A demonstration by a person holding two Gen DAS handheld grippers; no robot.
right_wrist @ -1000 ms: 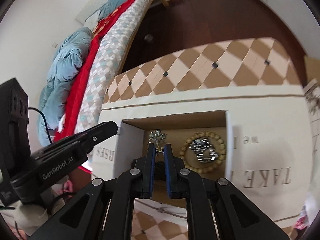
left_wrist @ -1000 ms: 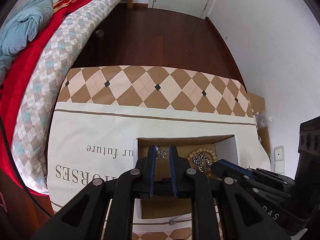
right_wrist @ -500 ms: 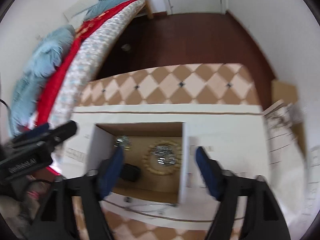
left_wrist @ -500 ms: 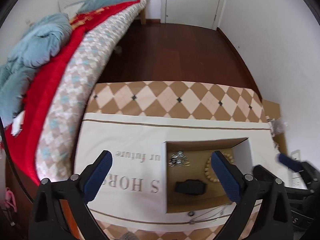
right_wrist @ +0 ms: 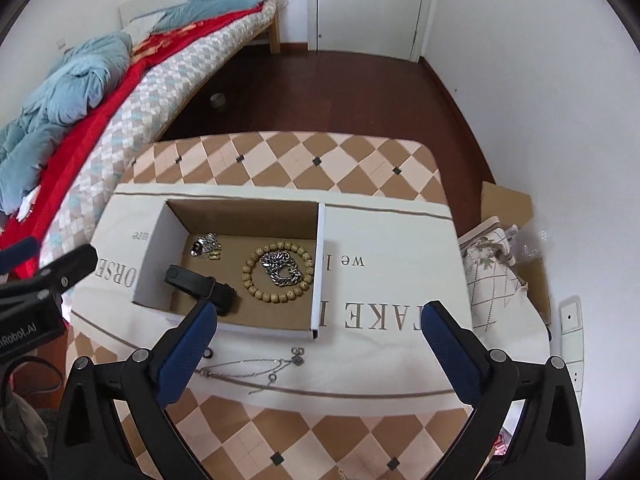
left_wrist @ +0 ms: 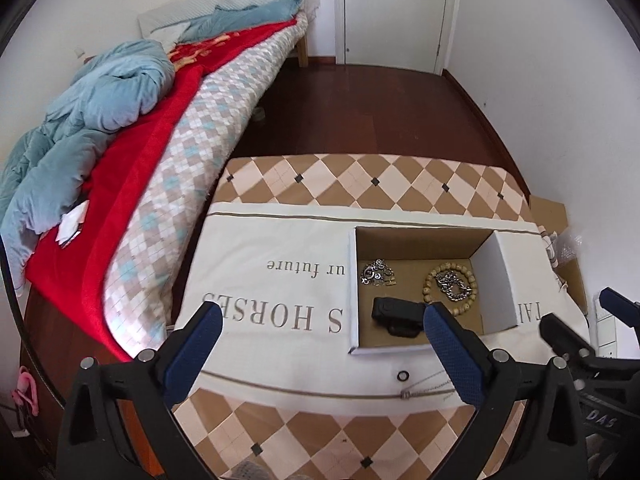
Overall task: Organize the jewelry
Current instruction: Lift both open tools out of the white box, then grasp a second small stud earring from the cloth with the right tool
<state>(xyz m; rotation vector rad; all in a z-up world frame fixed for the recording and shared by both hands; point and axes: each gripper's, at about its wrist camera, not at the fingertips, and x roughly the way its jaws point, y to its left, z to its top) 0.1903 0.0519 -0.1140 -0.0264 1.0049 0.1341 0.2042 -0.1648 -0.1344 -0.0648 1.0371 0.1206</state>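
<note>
We see the black band (left_wrist: 398, 316) in the box (left_wrist: 351, 288) partly hidden behind the left gripper's (left_wrist: 322, 330) finger, and the cloth's (right_wrist: 384, 312) lettering cut short by the box. The small silver cluster (right_wrist: 207, 246) is too fine for us to identify.

A bed (left_wrist: 192, 128) is standing left of the desk (left_wrist: 360, 184), with a blue quilt (left_wrist: 92, 96) lying bunched on its red blanket (left_wrist: 132, 168). A white door (right_wrist: 368, 0) is standing shut beyond the dark floor (right_wrist: 328, 92).
</note>
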